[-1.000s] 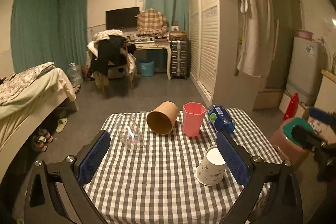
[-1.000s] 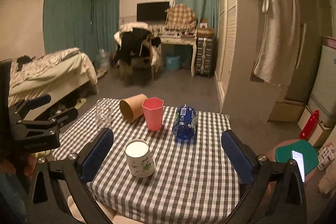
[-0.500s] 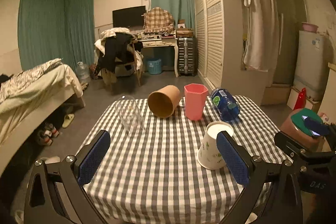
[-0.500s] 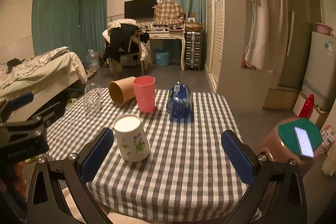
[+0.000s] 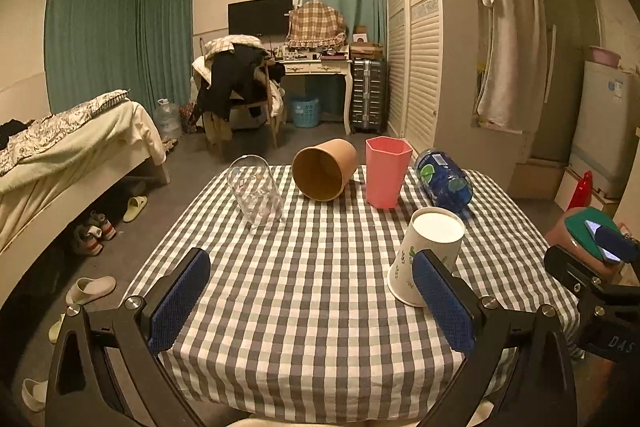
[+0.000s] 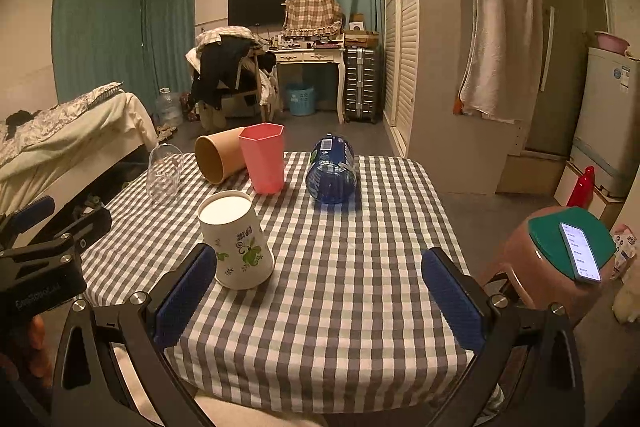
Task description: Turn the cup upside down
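While both grippers hang wide open and hold nothing, the white paper cup already stands mouth down on the checkered table, and the pink cup stands mouth up far back in the middle. The right gripper looks a bit nearer to it than the left gripper, and it stands tall, so a grab from the side looks best

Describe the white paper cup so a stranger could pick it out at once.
Start at the checkered table. Four vessels line its far edge; the white paper cup stands alone nearer the front, mouth down. Unlike the pink cup or brown cup, it bears green leaf prints.
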A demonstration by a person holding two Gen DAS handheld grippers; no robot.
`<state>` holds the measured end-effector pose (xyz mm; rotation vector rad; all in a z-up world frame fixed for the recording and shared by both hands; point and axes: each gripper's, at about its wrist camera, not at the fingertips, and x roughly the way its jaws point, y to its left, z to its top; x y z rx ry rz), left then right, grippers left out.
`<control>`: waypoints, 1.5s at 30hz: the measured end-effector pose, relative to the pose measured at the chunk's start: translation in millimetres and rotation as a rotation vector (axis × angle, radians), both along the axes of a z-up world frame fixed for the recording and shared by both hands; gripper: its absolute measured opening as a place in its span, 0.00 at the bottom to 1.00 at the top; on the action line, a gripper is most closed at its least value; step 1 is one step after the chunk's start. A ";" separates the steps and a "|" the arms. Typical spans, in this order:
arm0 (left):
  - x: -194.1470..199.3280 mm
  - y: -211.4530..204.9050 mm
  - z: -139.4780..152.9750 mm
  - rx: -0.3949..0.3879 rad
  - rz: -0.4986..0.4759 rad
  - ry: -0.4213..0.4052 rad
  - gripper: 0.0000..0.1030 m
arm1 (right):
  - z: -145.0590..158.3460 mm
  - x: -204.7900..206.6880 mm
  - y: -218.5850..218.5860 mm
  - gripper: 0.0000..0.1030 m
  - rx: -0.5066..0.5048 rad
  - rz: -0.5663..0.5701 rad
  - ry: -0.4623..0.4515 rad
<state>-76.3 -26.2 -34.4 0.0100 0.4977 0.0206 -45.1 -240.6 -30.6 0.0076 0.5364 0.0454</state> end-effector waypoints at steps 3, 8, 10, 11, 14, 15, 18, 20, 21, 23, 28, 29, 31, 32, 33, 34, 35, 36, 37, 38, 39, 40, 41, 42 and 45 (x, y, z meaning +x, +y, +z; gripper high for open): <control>0.4 -0.8 -0.1 0.006 -0.005 -0.002 1.00 | -0.3 0.9 0.5 1.00 -0.004 0.004 0.003; 0.6 -0.1 -1.9 0.009 -0.012 -0.002 1.00 | -1.3 1.3 0.2 1.00 -0.006 0.007 0.004; 0.3 -0.6 -2.6 0.012 -0.012 -0.002 1.00 | -1.3 1.9 0.5 1.00 -0.007 0.006 0.006; 0.4 -0.6 -2.6 0.012 -0.012 -0.001 1.00 | -1.5 2.1 0.5 1.00 -0.007 0.007 0.007; 0.3 -0.6 -2.5 0.009 -0.012 0.000 1.00 | -1.9 3.3 1.6 1.00 -0.009 0.004 0.010; 0.0 -1.6 -2.6 0.009 -0.012 -0.001 1.00 | -2.3 3.4 2.2 1.00 -0.010 0.005 0.011; -1.5 -1.8 -4.1 0.008 -0.015 0.000 1.00 | -3.7 4.3 3.6 1.00 -0.011 0.005 0.016; -2.1 -1.7 -4.6 0.011 -0.016 0.001 1.00 | -4.2 4.4 4.3 1.00 -0.012 0.003 0.018; -2.0 -1.5 -4.2 0.009 -0.015 0.000 1.00 | -3.9 4.9 3.6 1.00 -0.011 0.002 0.019; -1.9 -1.5 -4.2 0.005 -0.016 0.001 1.00 | -4.0 5.0 3.7 1.00 -0.011 0.004 0.020; -2.8 -2.1 -6.3 0.009 -0.016 -0.003 1.00 | -4.0 5.0 3.0 1.00 -0.012 0.002 0.018; -3.1 -2.2 -6.9 0.011 -0.017 -0.003 1.00 | -4.0 5.0 3.0 1.00 -0.011 0.003 0.018; -3.8 -2.0 -7.7 0.010 -0.017 -0.002 1.00 | -4.3 5.1 3.1 1.00 -0.011 0.003 0.019; -3.5 -2.4 -7.4 0.010 -0.017 -0.002 1.00 | -4.3 5.1 3.1 1.00 -0.011 0.002 0.019; -3.2 -2.7 -7.3 0.010 -0.015 -0.002 1.00 | -4.4 5.0 2.9 1.00 -0.011 0.002 0.019; -3.7 -2.5 -7.8 0.010 -0.015 -0.001 1.00 | -4.6 5.1 2.9 1.00 -0.010 0.002 0.020; -3.9 -2.4 -7.7 0.009 -0.016 -0.001 1.00 | -4.4 5.0 2.8 1.00 -0.011 0.003 0.020; -4.0 -2.5 -7.8 0.009 -0.017 0.000 1.00 | -4.8 4.9 3.2 1.00 -0.011 0.003 0.021; -3.7 -2.7 -7.6 0.010 -0.017 0.000 1.00 | -5.1 5.0 3.3 1.00 -0.011 0.002 0.021; -4.3 -2.6 -7.6 0.011 -0.017 -0.001 1.00 | -5.1 5.1 3.3 1.00 -0.011 0.003 0.021; -5.3 -2.5 -7.9 0.013 -0.016 -0.002 1.00 | -5.2 5.1 3.4 1.00 -0.011 0.003 0.022; -5.7 -2.2 -7.4 0.013 -0.017 -0.002 1.00 | -6.2 5.0 3.5 1.00 -0.011 0.003 0.023; -6.8 -2.0 -7.6 0.014 -0.017 -0.003 1.00 | -6.8 4.9 3.8 1.00 -0.011 0.003 0.024; -5.5 -2.3 -7.5 0.013 -0.017 -0.001 1.00 | -7.2 5.0 4.3 1.00 -0.011 0.003 0.025; -6.3 -2.3 -7.7 0.013 -0.016 0.000 1.00 | -7.5 5.3 5.0 1.00 -0.011 0.003 0.026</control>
